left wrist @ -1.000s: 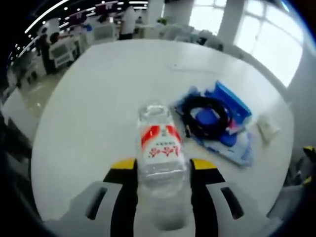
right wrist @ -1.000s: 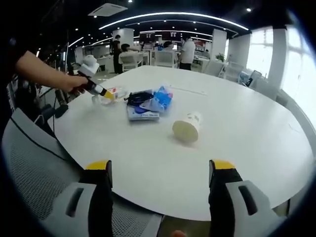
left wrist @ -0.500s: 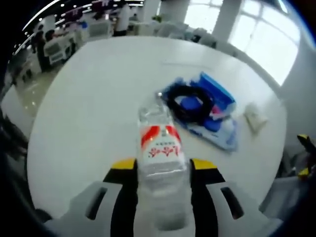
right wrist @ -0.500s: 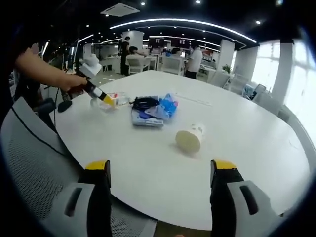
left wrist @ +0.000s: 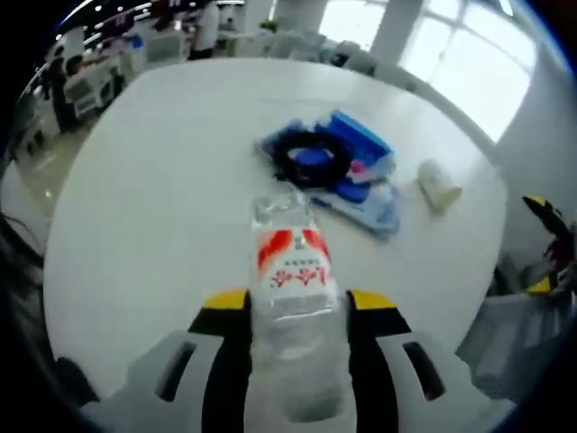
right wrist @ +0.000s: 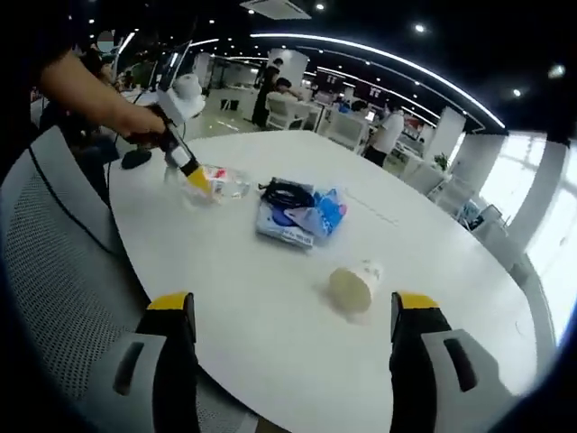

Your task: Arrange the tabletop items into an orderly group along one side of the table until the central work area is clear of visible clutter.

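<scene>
Over white table point(right wrist: 270, 298), left gripper point(left wrist: 293, 311) clamped on water bottle point(left wrist: 291, 271) — carried, not yet placed. Right gripper point(right wrist: 287, 316) spread wide, empty. Blue pouch pile point(right wrist: 297, 216) and tipped paper cup point(right wrist: 353, 287) remain mid-table — most left.

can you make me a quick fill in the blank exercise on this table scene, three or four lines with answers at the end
1. The left gripper is shut on a clear plastic ____ with a red and white label.
2. The paper cup lies on its ____ on the white table.
3. A coiled black ____ rests on top of the blue packets.
4. The right gripper has its jaws ____ with nothing between them.

Answers: bottle; side; cable; open
</scene>
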